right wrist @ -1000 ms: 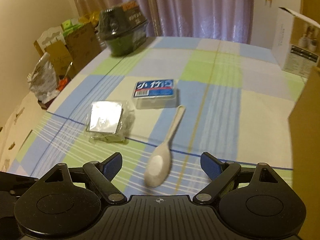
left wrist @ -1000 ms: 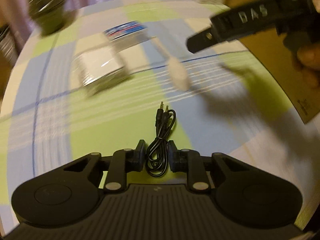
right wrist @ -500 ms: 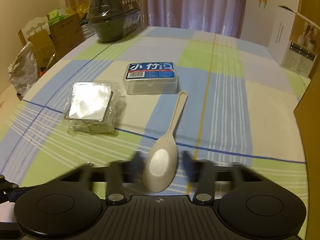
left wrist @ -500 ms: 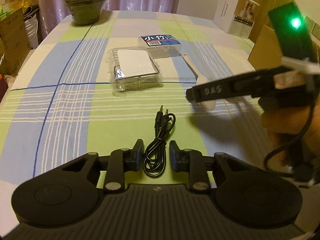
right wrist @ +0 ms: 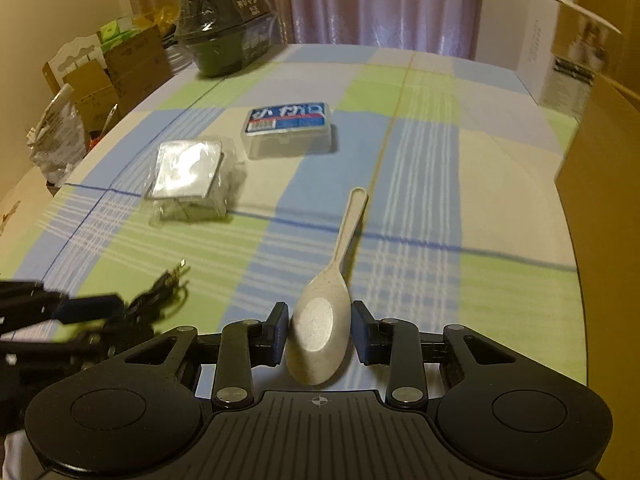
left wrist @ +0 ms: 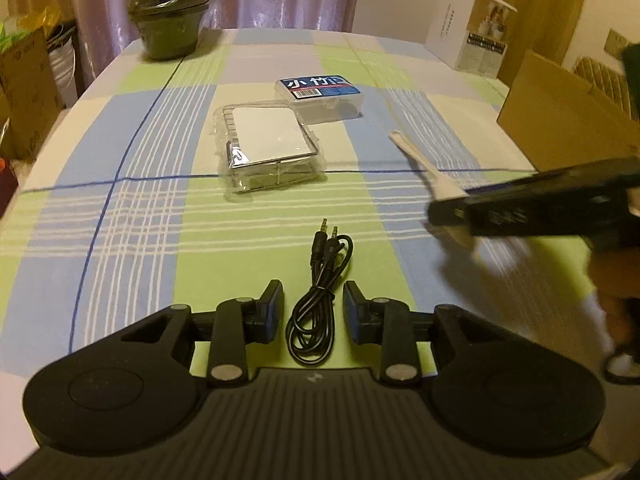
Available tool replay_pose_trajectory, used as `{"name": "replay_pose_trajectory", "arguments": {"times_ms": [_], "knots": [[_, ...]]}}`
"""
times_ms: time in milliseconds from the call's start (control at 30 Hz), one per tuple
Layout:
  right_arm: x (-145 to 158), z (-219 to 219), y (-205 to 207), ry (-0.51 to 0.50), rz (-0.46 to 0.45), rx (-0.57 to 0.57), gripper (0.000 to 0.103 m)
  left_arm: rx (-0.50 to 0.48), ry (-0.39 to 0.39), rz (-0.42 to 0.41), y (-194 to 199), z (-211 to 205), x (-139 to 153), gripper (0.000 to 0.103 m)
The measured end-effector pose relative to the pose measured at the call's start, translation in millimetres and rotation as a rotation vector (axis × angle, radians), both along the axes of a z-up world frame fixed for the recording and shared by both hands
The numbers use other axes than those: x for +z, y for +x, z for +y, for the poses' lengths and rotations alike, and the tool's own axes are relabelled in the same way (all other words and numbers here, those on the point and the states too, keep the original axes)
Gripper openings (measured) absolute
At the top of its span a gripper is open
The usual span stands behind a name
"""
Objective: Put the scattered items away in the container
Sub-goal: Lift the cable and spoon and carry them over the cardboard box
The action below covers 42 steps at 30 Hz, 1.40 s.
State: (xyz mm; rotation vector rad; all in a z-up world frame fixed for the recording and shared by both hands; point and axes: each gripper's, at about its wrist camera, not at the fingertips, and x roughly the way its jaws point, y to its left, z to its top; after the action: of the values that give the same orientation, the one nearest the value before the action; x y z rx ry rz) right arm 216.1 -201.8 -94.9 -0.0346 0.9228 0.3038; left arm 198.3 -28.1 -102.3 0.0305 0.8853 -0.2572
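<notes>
Black audio cable [left wrist: 320, 300] is seen coiled on the checked tablecloth [left wrist: 140, 220] in the left wrist view, between the fingers of the left gripper [left wrist: 314, 310]. Its jaws are opening, and gaps show between pads and cable. Beyond lie a wrapped mirror [left wrist: 268, 152] and a clear plastic case [left wrist: 320, 98]; a cardboard box [left wrist: 560, 128] stands to the right.

In the right wrist view, a beige spoon [right wrist: 324, 320] is clamped by its bowl in the right gripper [right wrist: 320, 330], handle pointing away, the jaws drawn in against it.
</notes>
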Motion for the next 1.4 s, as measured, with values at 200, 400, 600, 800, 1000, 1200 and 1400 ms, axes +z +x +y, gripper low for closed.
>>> {"name": "replay_pose_trajectory", "arguments": {"times_ms": [200,400,600,800,1000,1200,1400], "knots": [[0.7,-8.2,-22.4,0.007,0.028,0.006,0.036,-0.053,0.079,0.019,1.8,-11.6,1.3,0.017],[11.0,-19.3,-48.0,0.014,0.034,-0.006,0.036,-0.062,0.082,0.068,-15.9,-17.3,6.9,0.017],[15.5,-27.4,-78.0,0.003,0.048,-0.013,0.036,-0.097,0.077,0.067,-44.8,-34.1,22.4,0.017],[5.3,-33.4,-94.1,-0.031,0.07,-0.03,0.037,-0.124,0.056,0.088,-54.4,-51.2,28.1,0.017],[1.6,-29.4,-100.1,-0.073,0.033,0.003,0.037,-0.149,0.07,0.122,-59.2,-60.4,21.4,0.017],[-1.9,-27.6,-103.2,-0.095,0.005,0.019,0.037,-0.15,0.089,0.143,-55.9,-63.3,15.0,0.018],[-2.5,-27.5,-105.6,-0.106,-0.012,0.024,0.037,-0.165,0.112,0.152,-55.2,-64.1,10.0,0.021]]}}
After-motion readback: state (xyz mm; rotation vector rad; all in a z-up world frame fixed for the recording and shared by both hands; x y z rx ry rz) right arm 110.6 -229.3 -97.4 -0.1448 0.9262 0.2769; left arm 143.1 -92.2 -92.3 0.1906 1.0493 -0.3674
